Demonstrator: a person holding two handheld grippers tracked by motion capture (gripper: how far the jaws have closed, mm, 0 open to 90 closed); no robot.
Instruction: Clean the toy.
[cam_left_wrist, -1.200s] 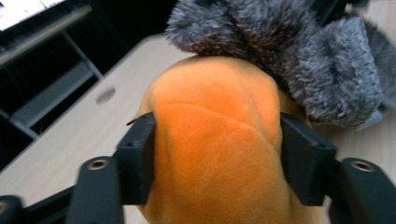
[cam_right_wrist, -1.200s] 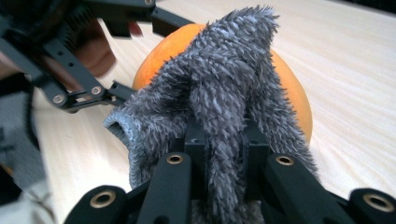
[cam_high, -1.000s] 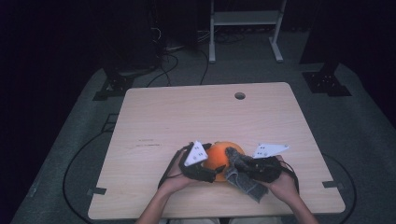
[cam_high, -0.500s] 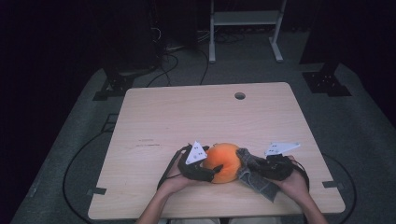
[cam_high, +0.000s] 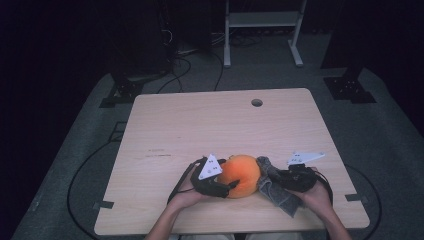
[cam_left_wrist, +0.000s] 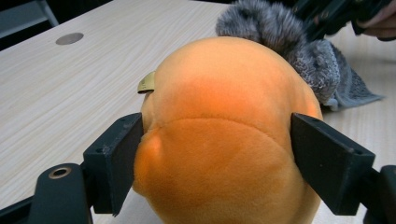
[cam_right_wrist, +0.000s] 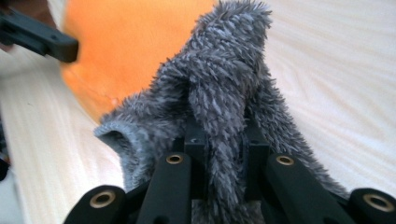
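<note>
Two grippers work side by side at the near edge of the wooden table (cam_high: 210, 125). One, the left gripper (cam_high: 227, 187), has its black jaws clamped on either flank of the orange plush toy (cam_high: 241, 175), which rests on the tabletop; those jaws have just been closing on it. Its partner, the right gripper (cam_high: 274, 177), pinches a fold of the grey furry cloth (cam_high: 280, 192) tightly, the cloth lying just beside the toy and touching it.

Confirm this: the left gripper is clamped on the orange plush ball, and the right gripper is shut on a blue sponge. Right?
Not quite. The right gripper is shut on a grey fuzzy cloth, as the right gripper view shows. The left gripper is indeed clamped on the orange plush ball.
</note>
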